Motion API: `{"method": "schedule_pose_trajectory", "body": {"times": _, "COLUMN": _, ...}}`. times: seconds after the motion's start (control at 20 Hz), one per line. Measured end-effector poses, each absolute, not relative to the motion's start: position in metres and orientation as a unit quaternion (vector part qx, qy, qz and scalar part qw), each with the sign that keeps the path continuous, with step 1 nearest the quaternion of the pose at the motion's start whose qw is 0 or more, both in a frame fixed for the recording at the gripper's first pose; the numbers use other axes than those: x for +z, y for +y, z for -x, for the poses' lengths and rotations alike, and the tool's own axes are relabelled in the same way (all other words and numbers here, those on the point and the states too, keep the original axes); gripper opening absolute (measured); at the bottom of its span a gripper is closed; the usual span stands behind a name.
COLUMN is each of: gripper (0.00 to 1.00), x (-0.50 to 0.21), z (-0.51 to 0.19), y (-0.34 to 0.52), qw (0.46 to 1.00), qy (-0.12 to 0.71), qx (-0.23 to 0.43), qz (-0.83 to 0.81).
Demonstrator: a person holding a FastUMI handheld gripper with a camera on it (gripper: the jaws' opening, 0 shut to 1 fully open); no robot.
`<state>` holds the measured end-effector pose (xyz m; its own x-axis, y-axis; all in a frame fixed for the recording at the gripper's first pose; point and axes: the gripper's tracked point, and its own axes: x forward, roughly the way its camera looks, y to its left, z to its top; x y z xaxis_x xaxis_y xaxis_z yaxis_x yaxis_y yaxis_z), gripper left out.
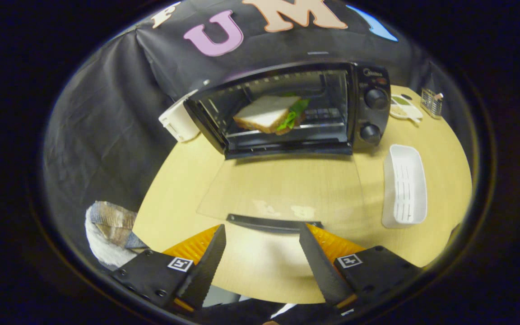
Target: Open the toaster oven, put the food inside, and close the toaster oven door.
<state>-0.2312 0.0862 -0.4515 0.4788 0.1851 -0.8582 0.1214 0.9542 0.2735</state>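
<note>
A black toaster oven [359, 108] stands at the far side of a round wooden table [264, 266]. Its glass door [282, 189] hangs fully open, lying flat toward me, with the dark door handle [273, 223] at its near edge. A sandwich [271, 113] of white bread with green lettuce rests on the rack inside the oven. My gripper [262, 237] is open, its two fingers spread wide, with the handle just ahead of the tips and nothing between them.
An empty white tray [404, 187] lies on the table right of the open door. A white box [178, 119] sits at the oven's left. A small dish [404, 108] and a wire holder [431, 103] stand at the far right. A cloth-like bundle [111, 230] lies off the table's left edge.
</note>
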Motion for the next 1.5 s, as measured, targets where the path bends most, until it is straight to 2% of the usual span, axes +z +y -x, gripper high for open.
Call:
{"method": "schedule_pose_trajectory", "body": {"times": 0.25, "gripper": 1.0, "x": -0.476, "z": 0.248, "y": 0.057, "qw": 0.823, "qy": 0.553, "qx": -0.004, "qz": -0.127}}
{"method": "schedule_pose_trajectory", "body": {"times": 0.55, "gripper": 1.0, "x": -0.489, "z": 0.243, "y": 0.045, "qw": 0.819, "qy": 0.562, "qx": -0.009, "qz": -0.114}}
{"method": "schedule_pose_trajectory", "body": {"times": 1.05, "gripper": 1.0, "x": -0.464, "z": 0.23, "y": 0.044, "qw": 0.841, "qy": 0.528, "qx": 0.004, "qz": -0.116}}
{"method": "schedule_pose_trajectory", "body": {"times": 1.5, "gripper": 0.99, "x": -0.418, "z": 0.181, "y": 0.034, "qw": 0.885, "qy": 0.452, "qx": 0.0, "qz": -0.109}}
